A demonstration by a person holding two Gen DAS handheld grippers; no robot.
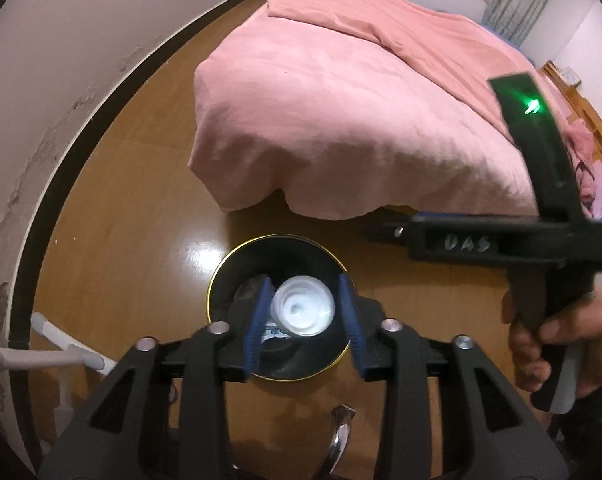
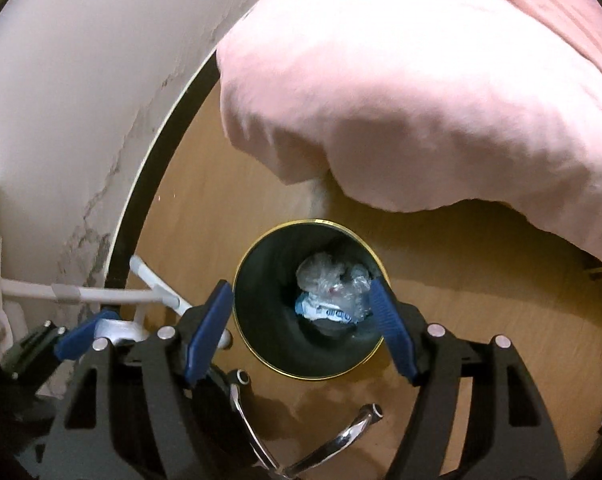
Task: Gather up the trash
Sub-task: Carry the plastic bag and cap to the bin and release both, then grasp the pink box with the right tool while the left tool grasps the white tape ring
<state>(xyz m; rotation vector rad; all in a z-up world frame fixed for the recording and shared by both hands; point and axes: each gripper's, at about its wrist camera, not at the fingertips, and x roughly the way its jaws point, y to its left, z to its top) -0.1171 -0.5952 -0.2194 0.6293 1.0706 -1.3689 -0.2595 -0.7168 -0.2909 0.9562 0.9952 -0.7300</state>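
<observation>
A black round trash bin with a gold rim (image 1: pixel 221 272) stands on the wooden floor below both grippers; it also shows in the right wrist view (image 2: pixel 257 248). My left gripper (image 1: pixel 305 322) hovers over the bin with its blue pads (image 1: pixel 261 312) apart. A white cup-like piece of trash (image 1: pixel 303 310) sits between them, touching neither pad clearly. In the right wrist view the bin holds crumpled clear plastic (image 2: pixel 333 280) and a white-blue wrapper (image 2: pixel 325 312). My right gripper (image 2: pixel 301 332) is open and empty over the bin. It also shows in the left wrist view, held in a hand (image 1: pixel 541 336) at the right.
A bed with a pink cover (image 1: pixel 361 112) fills the far side, its edge hanging close behind the bin (image 2: pixel 421 100). A white wall with dark baseboard (image 1: pixel 61 160) curves on the left. White pipes (image 2: pixel 101 292) and chrome chair legs (image 2: pixel 341 436) lie near the bin.
</observation>
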